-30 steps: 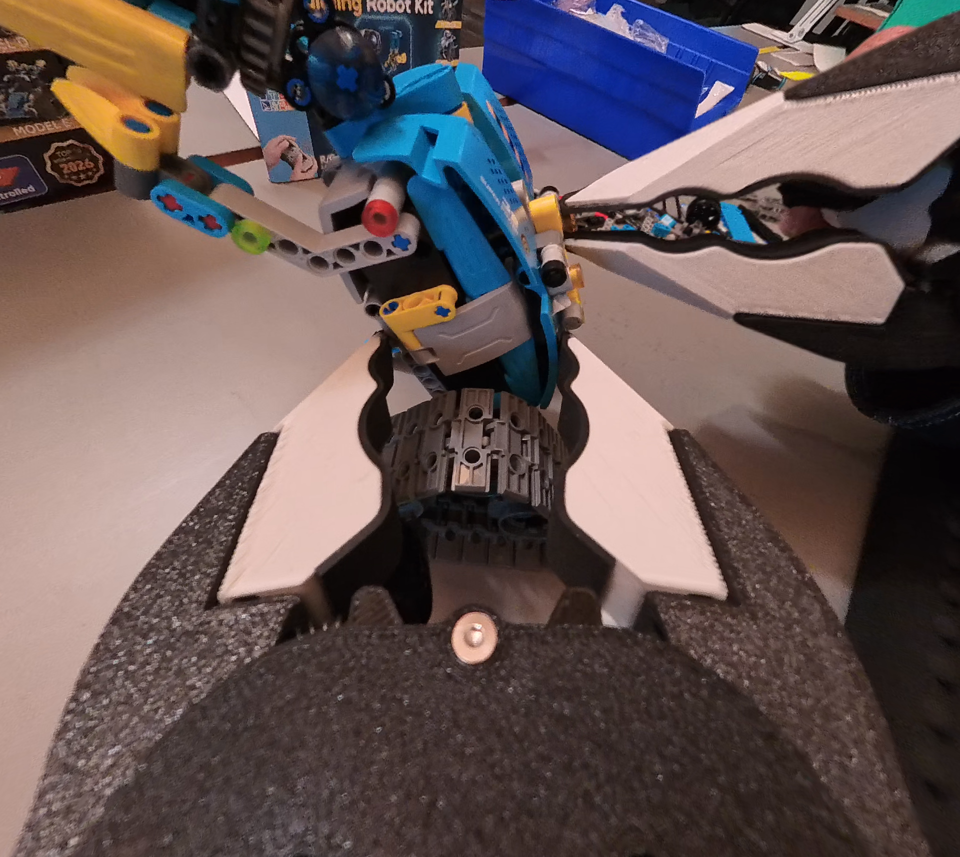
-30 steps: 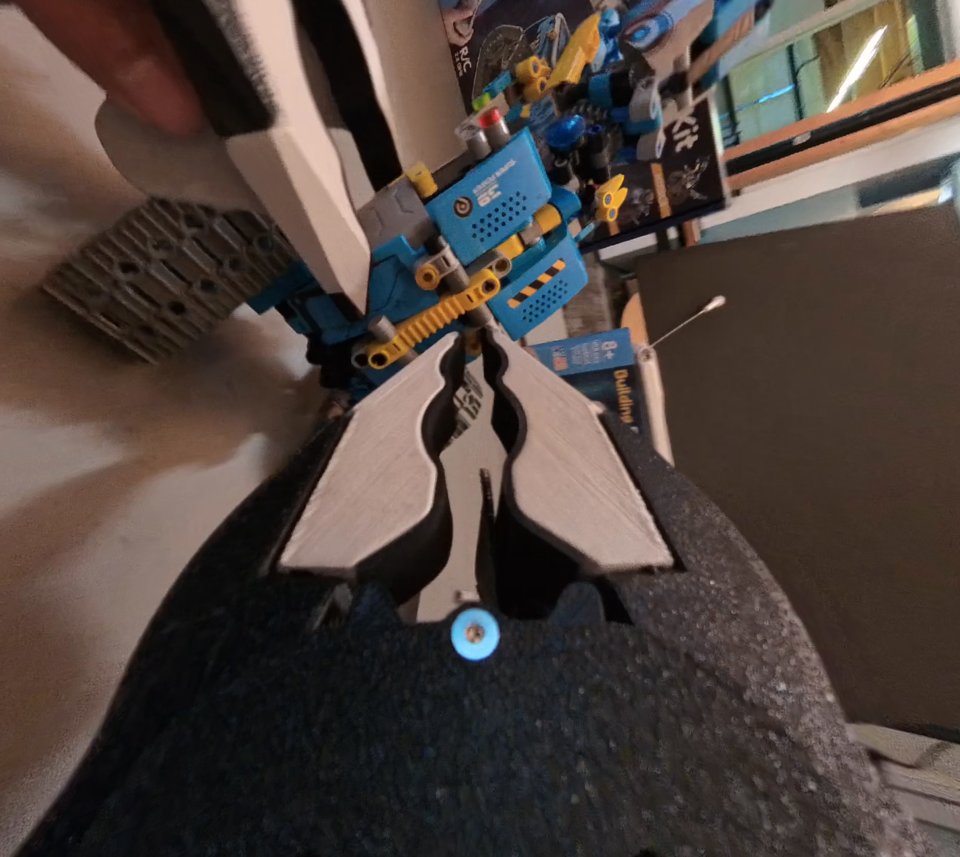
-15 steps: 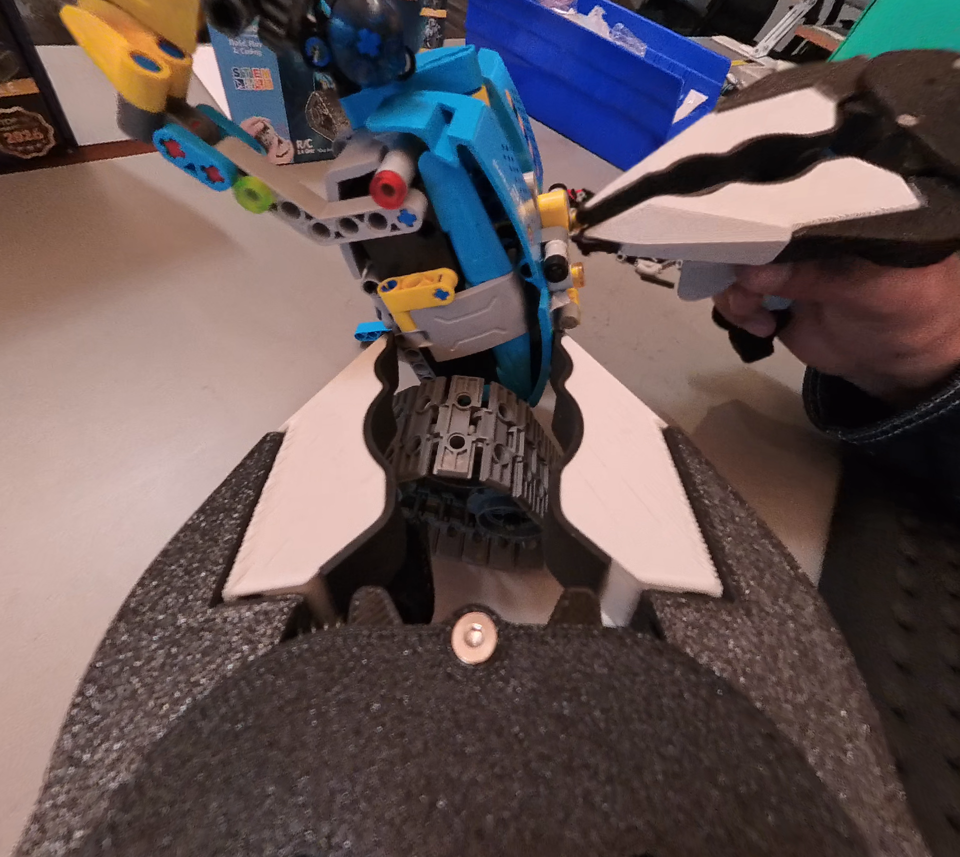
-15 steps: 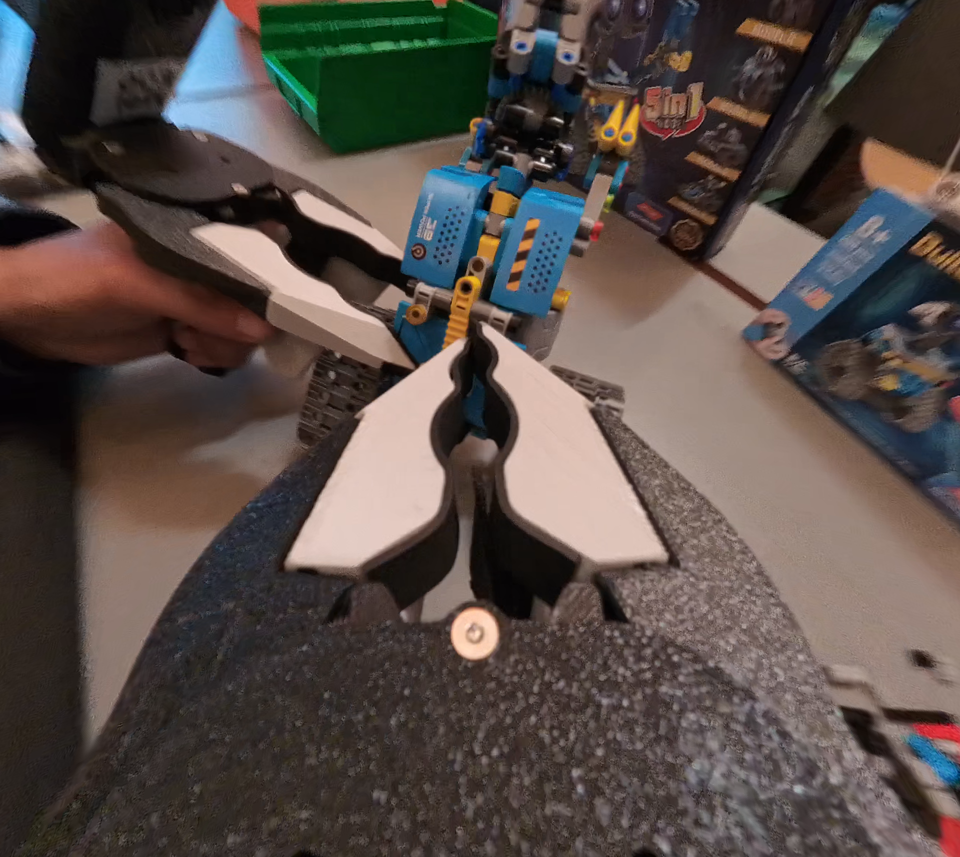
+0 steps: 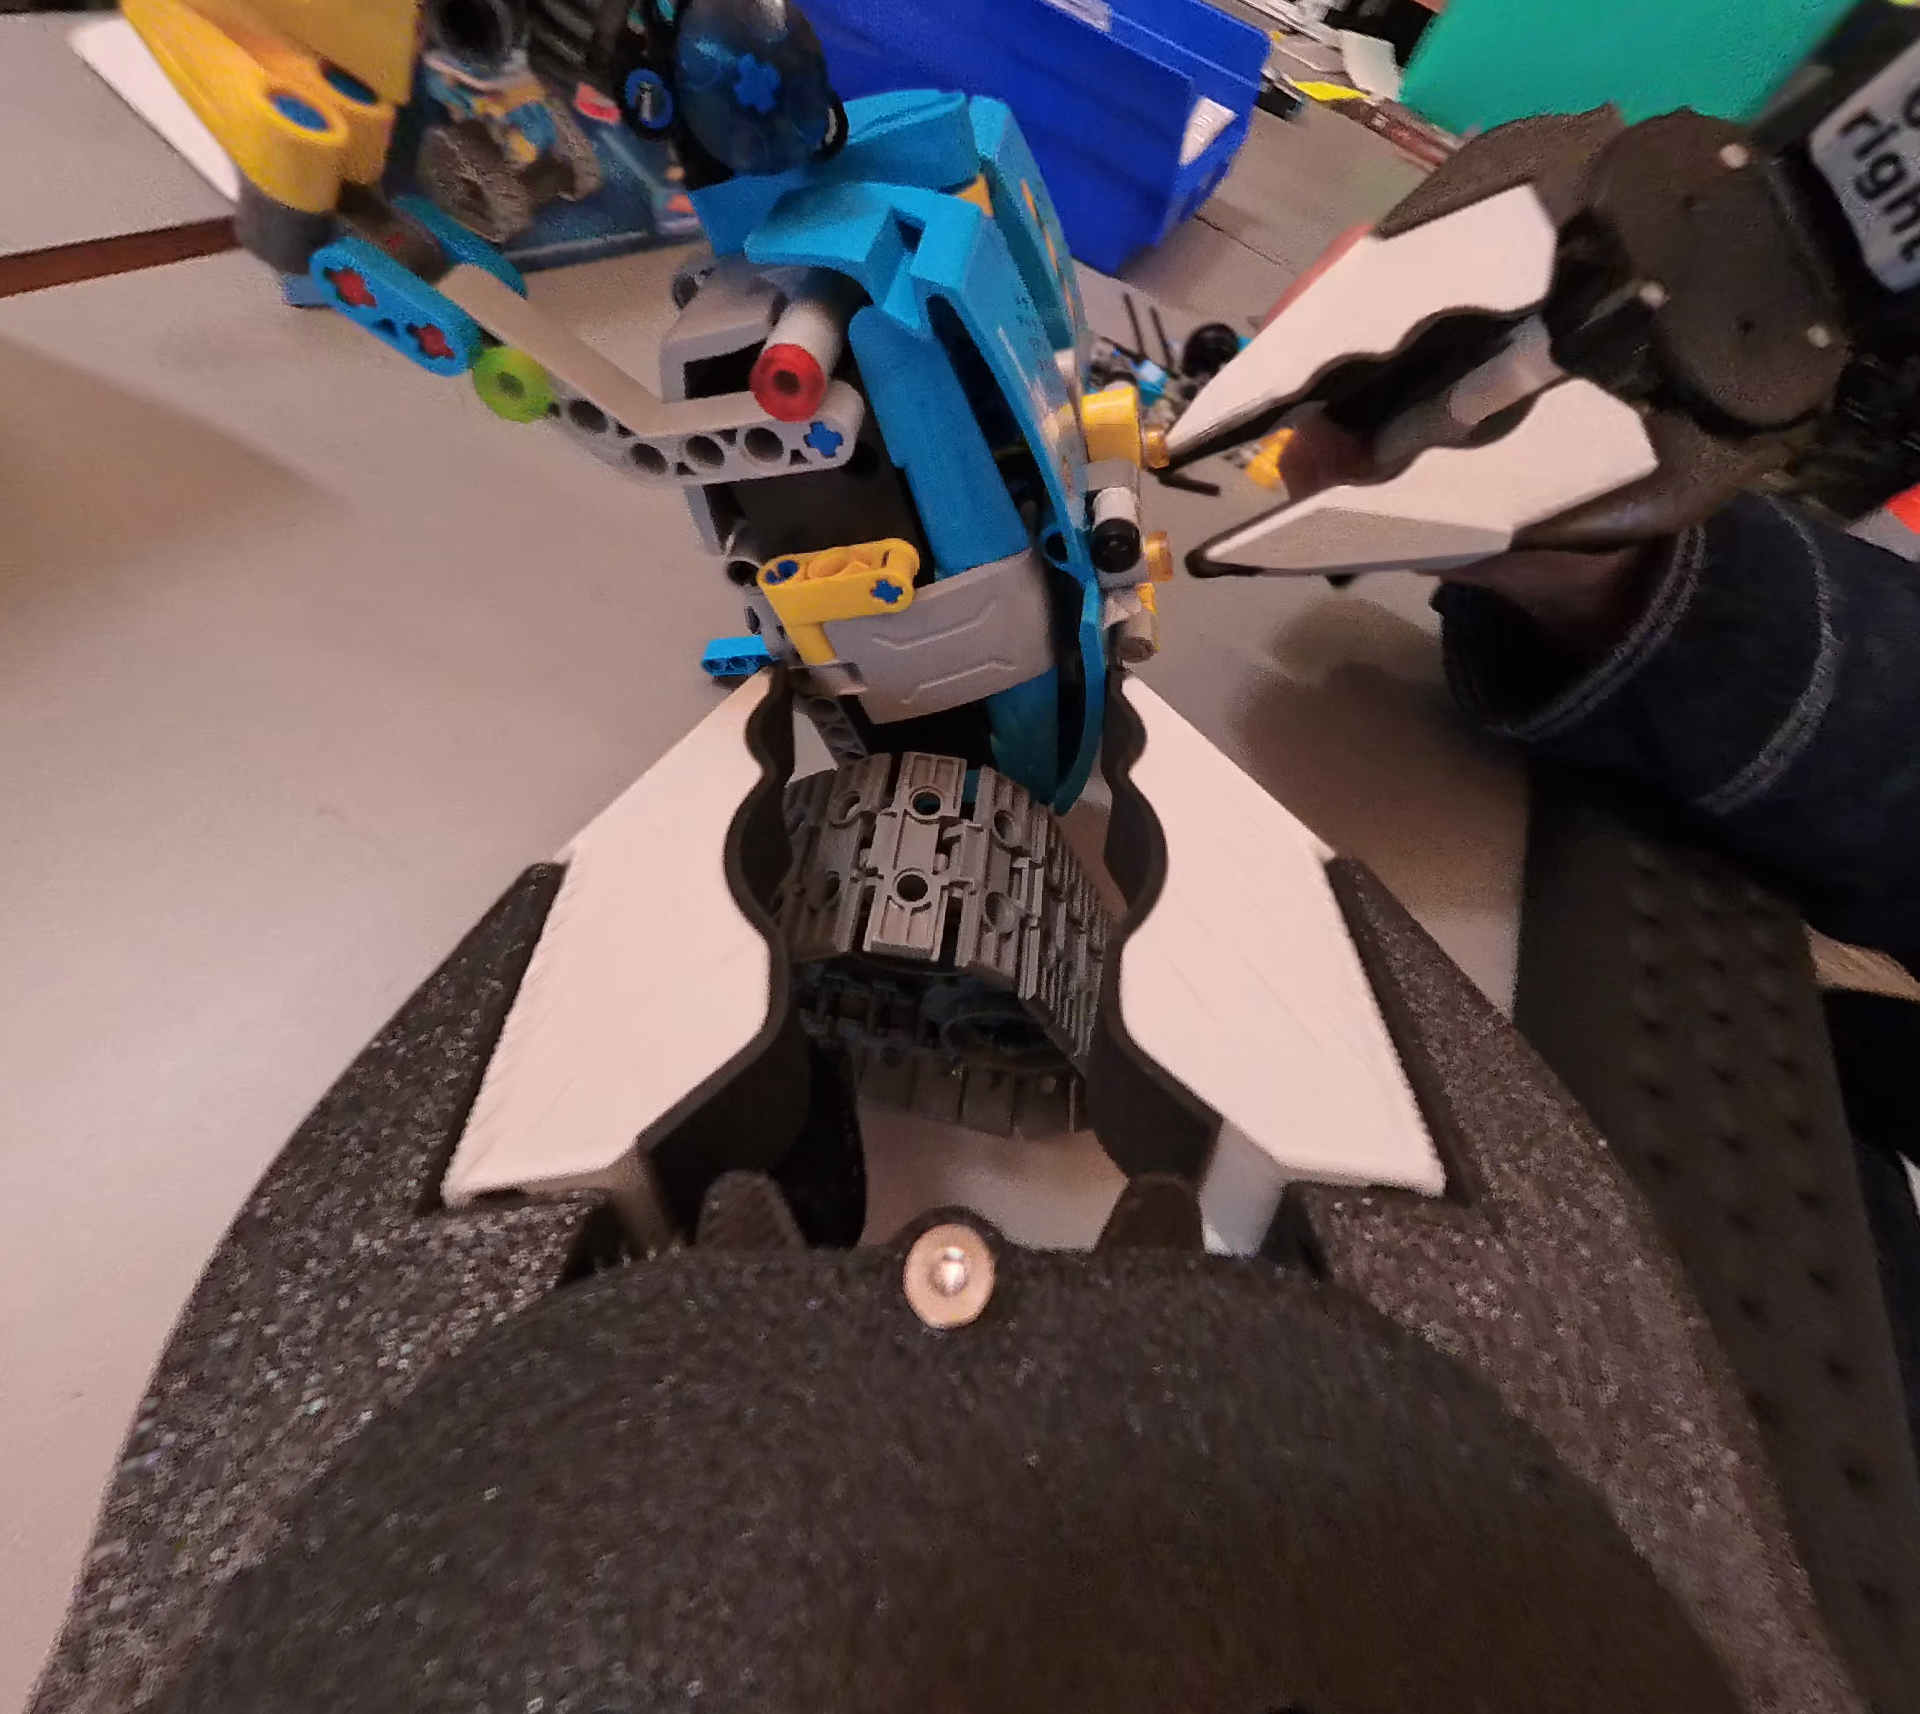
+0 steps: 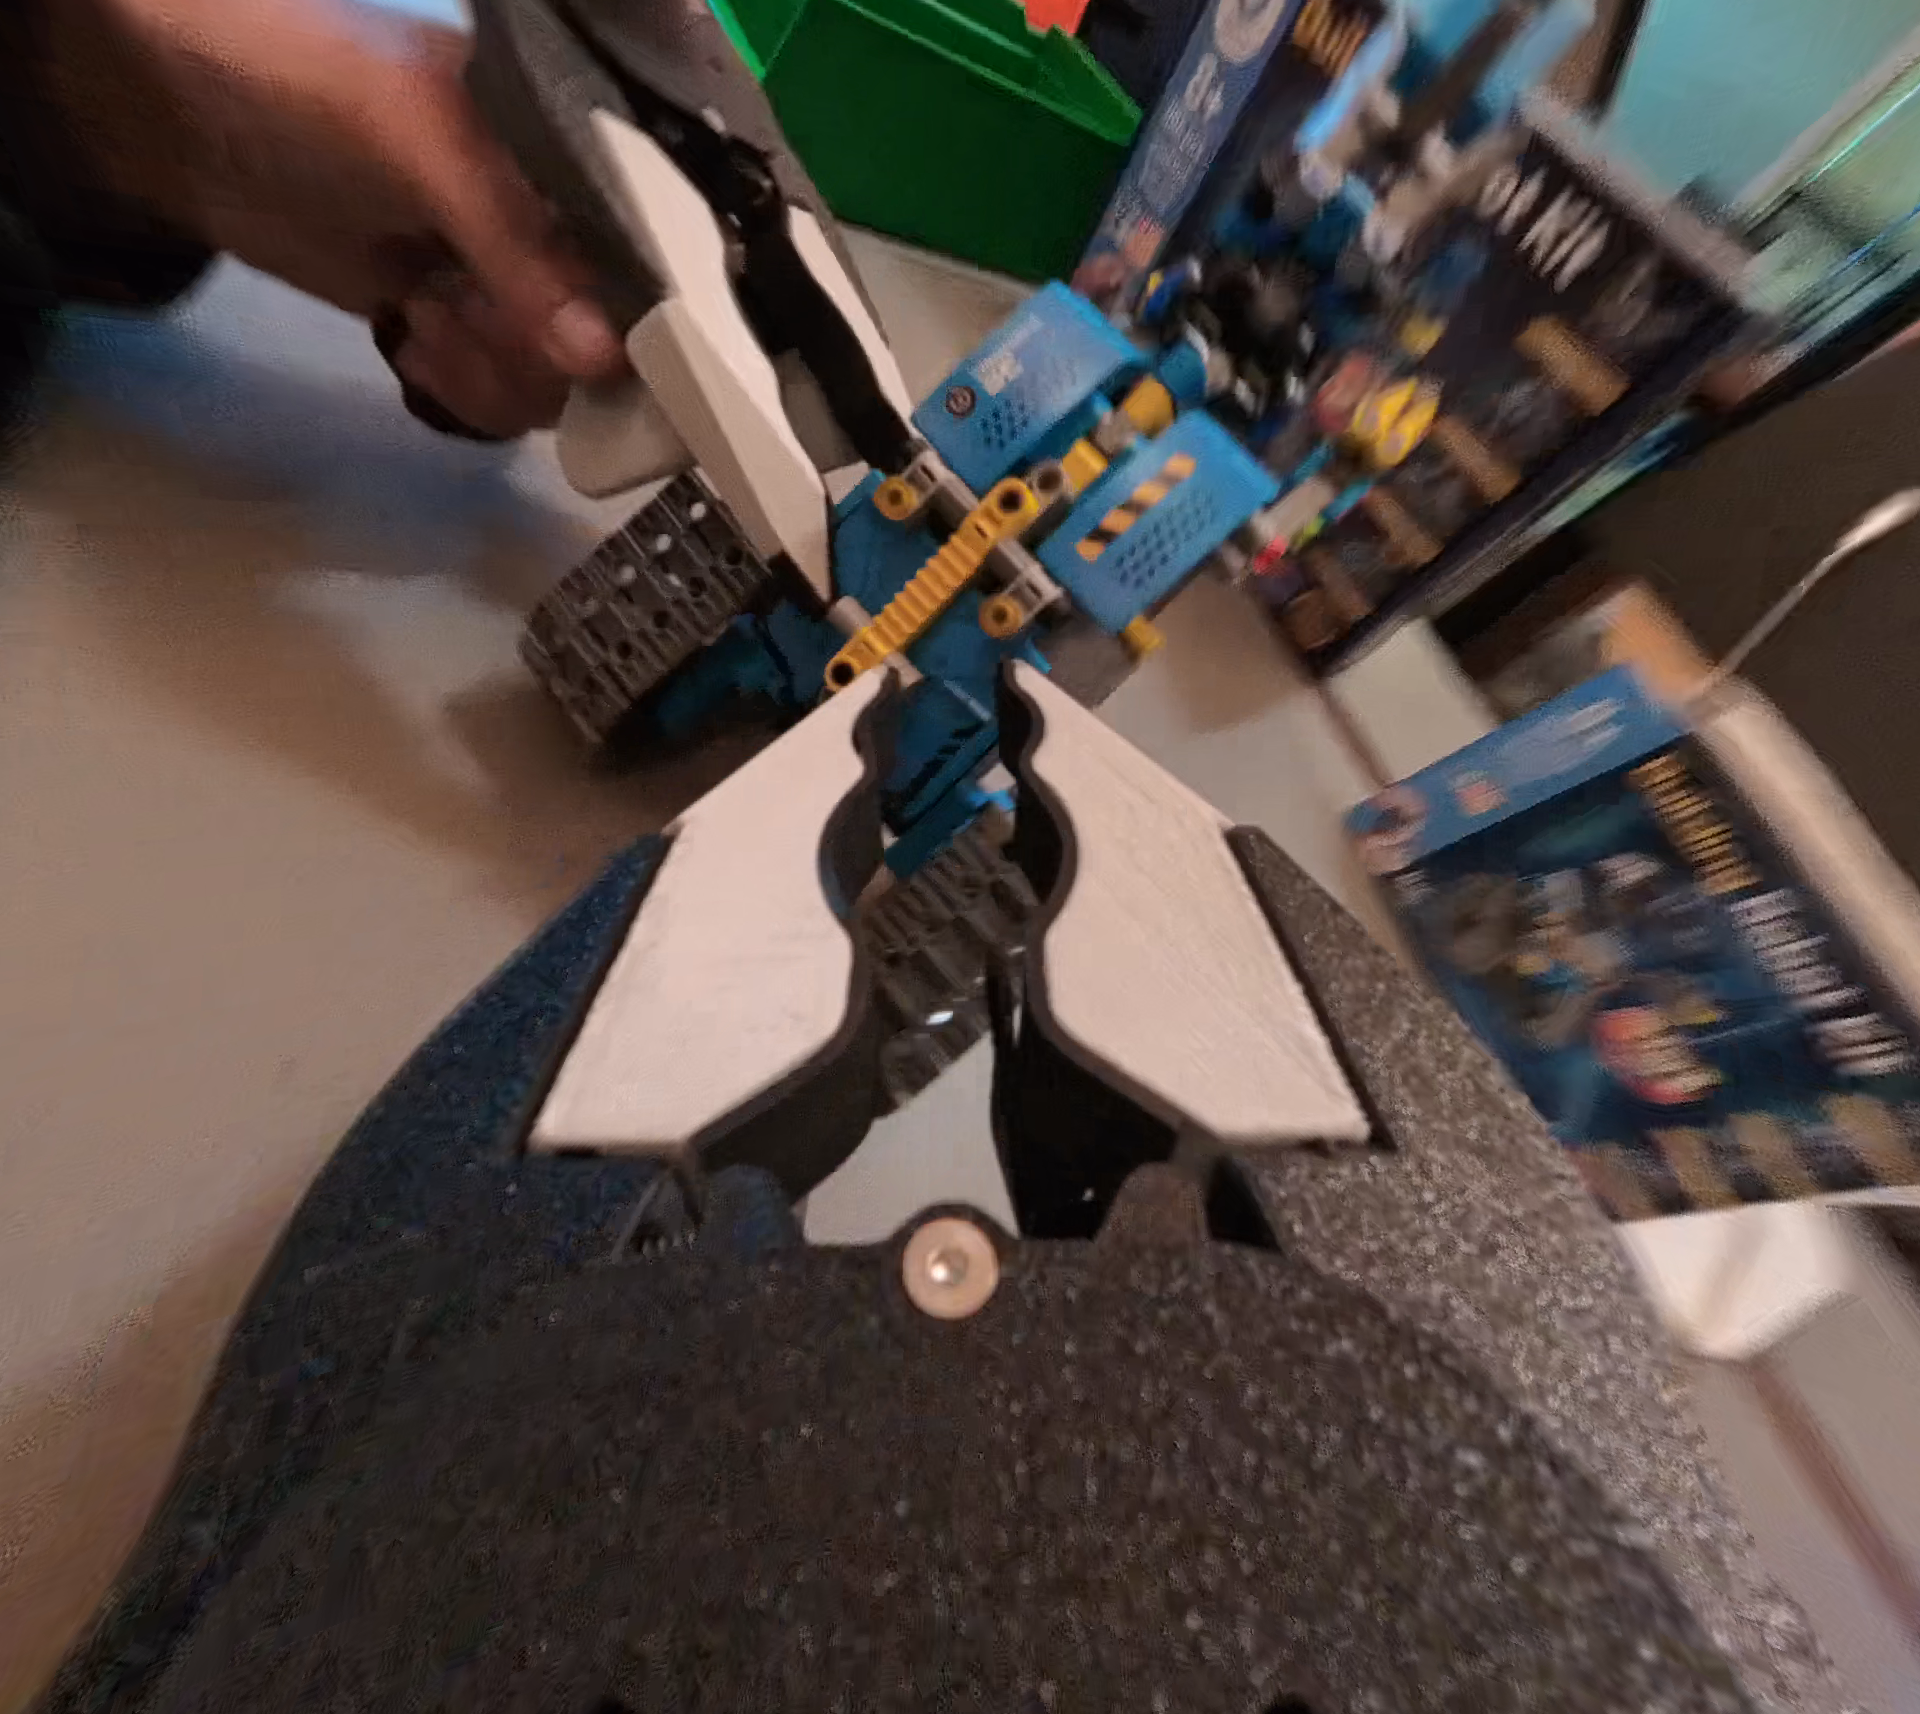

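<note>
L gripper (image 5: 940, 708) clamps the blue brick robot (image 5: 914, 438) w/ fingers either side of its grey track (image 5: 935, 875), base pinched between the tips. R gripper (image 6: 940, 688) has its fingers parted, tips just beside the robot's rear yellow rack (image 6: 940, 568), blue block in the gap; contact unclear due to blur. Beyond the robot: kit box (image 6: 1475, 293), green bin (image 6: 914, 95). Blue bin (image 5: 987, 33) past L claw.

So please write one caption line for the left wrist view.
Left tongs clamp the brick-built robot at its grey track; right tongs open beside it.
</note>
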`<state>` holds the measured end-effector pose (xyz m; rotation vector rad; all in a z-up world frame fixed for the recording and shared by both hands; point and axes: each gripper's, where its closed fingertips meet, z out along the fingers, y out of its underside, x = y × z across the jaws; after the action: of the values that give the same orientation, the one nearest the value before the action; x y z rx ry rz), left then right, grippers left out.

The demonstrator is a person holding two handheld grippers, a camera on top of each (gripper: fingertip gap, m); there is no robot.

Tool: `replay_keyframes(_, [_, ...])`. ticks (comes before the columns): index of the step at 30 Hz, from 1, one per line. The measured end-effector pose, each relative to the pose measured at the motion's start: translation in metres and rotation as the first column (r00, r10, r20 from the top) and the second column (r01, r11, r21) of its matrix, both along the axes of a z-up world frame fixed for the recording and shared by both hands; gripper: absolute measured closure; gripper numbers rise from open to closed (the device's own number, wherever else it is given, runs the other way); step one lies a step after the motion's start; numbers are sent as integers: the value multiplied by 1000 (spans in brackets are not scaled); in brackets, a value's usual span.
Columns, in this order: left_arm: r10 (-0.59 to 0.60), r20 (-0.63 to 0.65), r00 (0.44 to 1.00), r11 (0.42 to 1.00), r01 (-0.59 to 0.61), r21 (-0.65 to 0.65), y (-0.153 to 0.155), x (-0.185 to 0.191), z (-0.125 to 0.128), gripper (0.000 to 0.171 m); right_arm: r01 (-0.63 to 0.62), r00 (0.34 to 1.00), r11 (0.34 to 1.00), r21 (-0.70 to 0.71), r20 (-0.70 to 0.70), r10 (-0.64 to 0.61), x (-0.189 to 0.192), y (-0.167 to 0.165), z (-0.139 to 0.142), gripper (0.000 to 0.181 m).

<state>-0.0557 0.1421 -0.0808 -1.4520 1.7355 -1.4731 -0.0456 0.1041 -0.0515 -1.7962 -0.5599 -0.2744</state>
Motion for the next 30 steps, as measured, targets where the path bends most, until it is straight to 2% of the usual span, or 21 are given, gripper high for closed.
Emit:
replay_keyframes(4, [-84, -3, 996, 996, 84, -13, -3, -6, 0, 112, 21, 937, 999, 33, 347, -31, -9, -1, -2, 162])
replay_keyframes(8, [-97, -10, 995, 993, 96, -62, -2, -5, -2, 109, -5, 864, 998, 66, 502, -29, -20, -4, 2, 171])
replay_keyframes(9, [-99, -12, 995, 991, 97, -87, -2, -5, -1, 103, -2, 850, 998, 55, 527, -28, -20, -3, -1, 171])
replay_keyframes(11, [-119, -9, 993, 980, 116, -160, -5, -2, 3, 75, 48, 807, 998, 32, 588, -57, -11, 2, -11, 169])
replay_keyframes(12, [-127, 0, 992, 974, 124, -188, -5, 0, 6, 67, 42, 796, 999, 17, 603, -44, -12, 3, -15, 169])
replay_keyframes(14, [-127, 12, 992, 971, 127, -202, -3, 6, 10, 65, 33, 792, 999, 16, 609, -36, -14, 5, -16, 170])
replay_keyframes(16, [-126, -3, 992, 983, 124, -138, -1, 10, 4, 73, 41, 779, 999, 26, 625, -48, -13, 8, -15, 170])
replay_keyframes(18, [-123, -14, 992, 990, 122, -72, -2, 11, -1, 72, 46, 786, 999, 19, 617, -48, -13, 9, -15, 170])
replay_keyframes(21, [-139, -8, 990, 990, 139, 3, -3, 10, -2, 83, 59, 798, 998, -1, 601, -46, -10, 10, -12, 176])
replay_keyframes(23, [-146, 11, 989, 986, 144, 80, -1, 7, -3, 111, 84, 812, 994, -66, 583, -30, -5, 8, -15, 176])
replay_keyframes(30, [-159, 24, 987, 984, 157, 80, -3, 5, -4, 112, 43, 854, 996, -76, 520, 2, -4, 5, -16, 177])
